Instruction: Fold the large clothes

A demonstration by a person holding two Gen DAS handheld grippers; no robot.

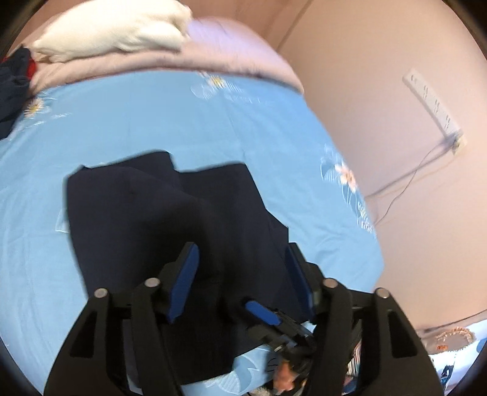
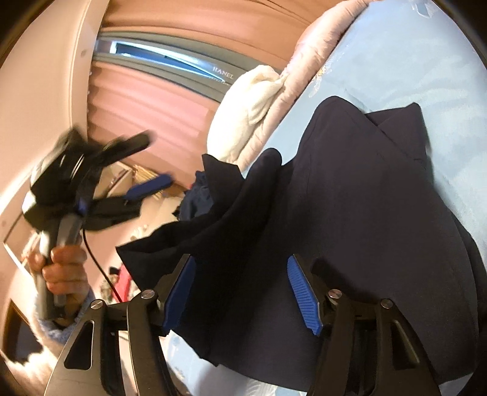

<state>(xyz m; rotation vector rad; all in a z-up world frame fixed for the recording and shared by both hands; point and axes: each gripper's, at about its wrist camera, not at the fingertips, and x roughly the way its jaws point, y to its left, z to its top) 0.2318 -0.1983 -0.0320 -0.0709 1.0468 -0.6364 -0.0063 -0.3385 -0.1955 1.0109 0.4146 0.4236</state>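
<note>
Fold laid, tongs let go

Garment first: the dark navy garment (image 1: 158, 219) lies partly folded on the blue floral bedsheet (image 1: 152, 121). My left tongs (image 1: 240, 277) stand spread above it, pinching nothing. My right tongs (image 2: 240, 292) are spread too, cloth between the pads but apparently not pressed. I judge one fold done; next I need a fresh edge to pinch.

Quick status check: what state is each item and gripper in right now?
Navy garment: partly folded, lying on the bed.
Left gripper: jaws open, nothing gripped.
Right gripper: jaws open over the garment, not clamped.
White pillow: resting on the pink quilt.
</note>
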